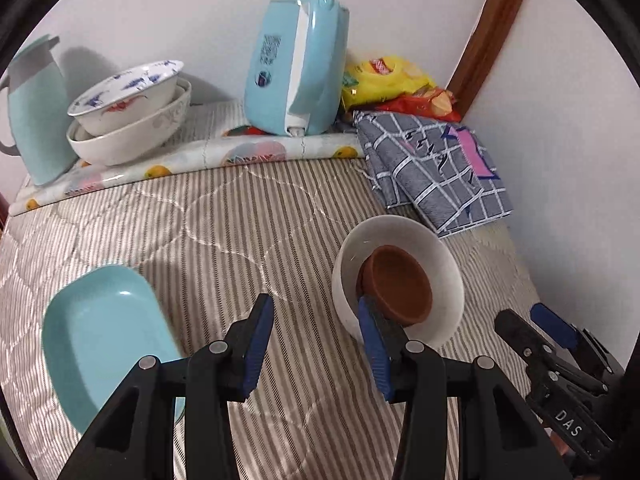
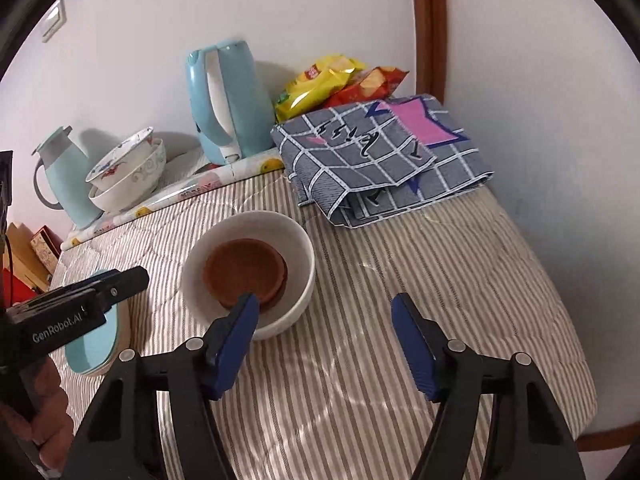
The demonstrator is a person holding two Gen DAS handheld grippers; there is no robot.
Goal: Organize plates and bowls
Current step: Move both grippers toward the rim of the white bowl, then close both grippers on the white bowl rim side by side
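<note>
A white bowl (image 1: pixel 400 276) (image 2: pixel 280 236) sits on the striped cloth with a small brown bowl (image 1: pixel 396 284) (image 2: pixel 244 276) nested inside it. A light blue oblong plate (image 1: pixel 100 340) (image 2: pixel 96 340) lies to the left. Two stacked patterned white bowls (image 1: pixel 128 112) (image 2: pixel 128 172) stand at the back left. My left gripper (image 1: pixel 316 316) is open and empty, between the blue plate and the white bowl. My right gripper (image 2: pixel 324 308) is open and empty, just right of the white bowl; it shows in the left wrist view (image 1: pixel 532 320).
A light blue kettle (image 1: pixel 296 68) (image 2: pixel 228 100), a blue thermos jug (image 1: pixel 36 112) (image 2: pixel 64 172), snack bags (image 1: pixel 396 84) (image 2: pixel 336 80) and a folded checked cloth (image 1: pixel 436 168) (image 2: pixel 380 152) line the back by the wall. A rolled floral mat (image 1: pixel 200 160) lies under the kettle.
</note>
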